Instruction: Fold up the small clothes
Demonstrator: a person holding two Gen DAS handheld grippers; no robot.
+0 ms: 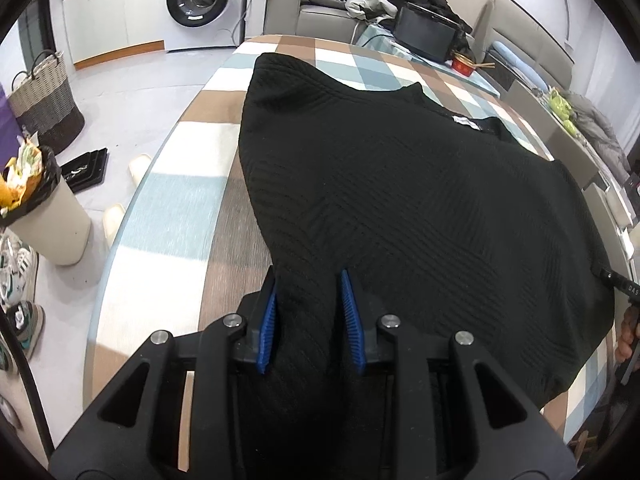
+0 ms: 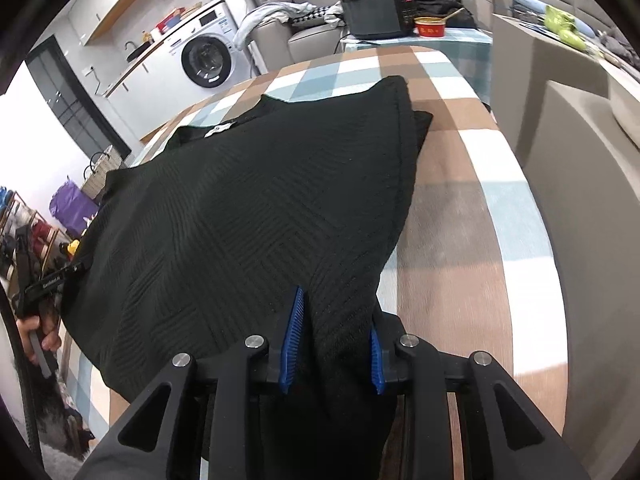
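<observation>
Now the left gripper (image 1: 309,280) is clamped on the near left corner of the black garment (image 1: 400,200), and the right gripper (image 2: 336,308) is clamped on its near right corner. Between them the cloth lifts off the checked tablecloth (image 1: 176,200), while its far edge with the white label (image 1: 466,122) lies flat.

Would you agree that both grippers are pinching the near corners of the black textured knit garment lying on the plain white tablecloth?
Not quite: the tablecloth is checked in brown, pale blue and white, as both wrist views show. The left gripper and right gripper do pinch the black textured knit garment.
</observation>
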